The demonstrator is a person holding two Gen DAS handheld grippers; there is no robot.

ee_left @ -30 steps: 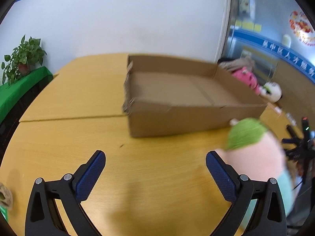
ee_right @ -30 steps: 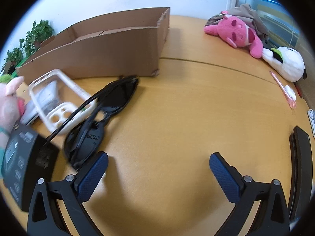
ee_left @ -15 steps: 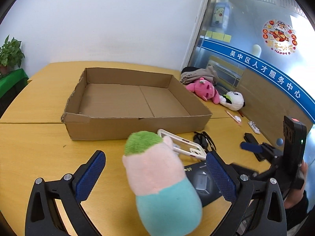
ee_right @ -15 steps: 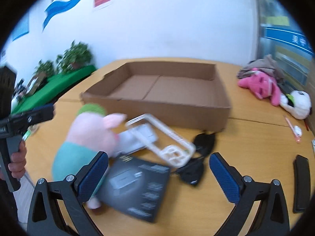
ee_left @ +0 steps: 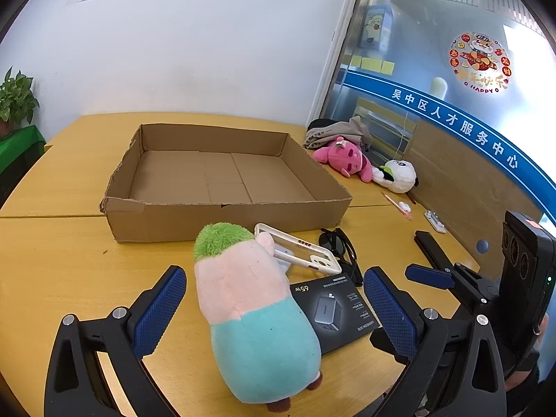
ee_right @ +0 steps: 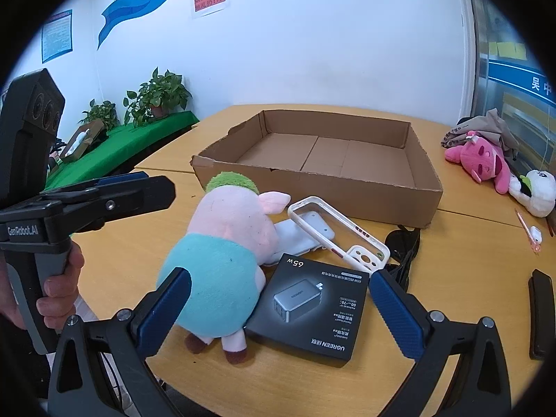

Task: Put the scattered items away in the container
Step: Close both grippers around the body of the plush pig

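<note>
A shallow, empty cardboard box (ee_left: 222,177) (ee_right: 333,160) lies on the yellow table. In front of it stands a plush pig (ee_left: 250,309) (ee_right: 226,253) with green hair and a teal body. Beside it lie a white phone case (ee_left: 299,253) (ee_right: 337,232), black sunglasses (ee_left: 338,246) (ee_right: 405,246) and a black charger box (ee_left: 333,312) (ee_right: 309,309). My left gripper (ee_left: 274,305) is open, with the pig between its fingers but untouched. My right gripper (ee_right: 281,309) is open over the pig and charger box.
A pink plush (ee_left: 347,158) (ee_right: 486,160), a white panda plush (ee_left: 398,175) (ee_right: 531,191) and folded clothes (ee_left: 337,132) lie at the back right. A pink pen (ee_left: 398,205) (ee_right: 528,231) and a flat black object (ee_left: 431,246) (ee_right: 540,316) lie on the right. Potted plants (ee_right: 156,95) stand left.
Both grippers have swung round and pulled back. The left view turned from the box side to the pig. The right view turned from the sunglasses to the whole pile. Both stayed open.
</note>
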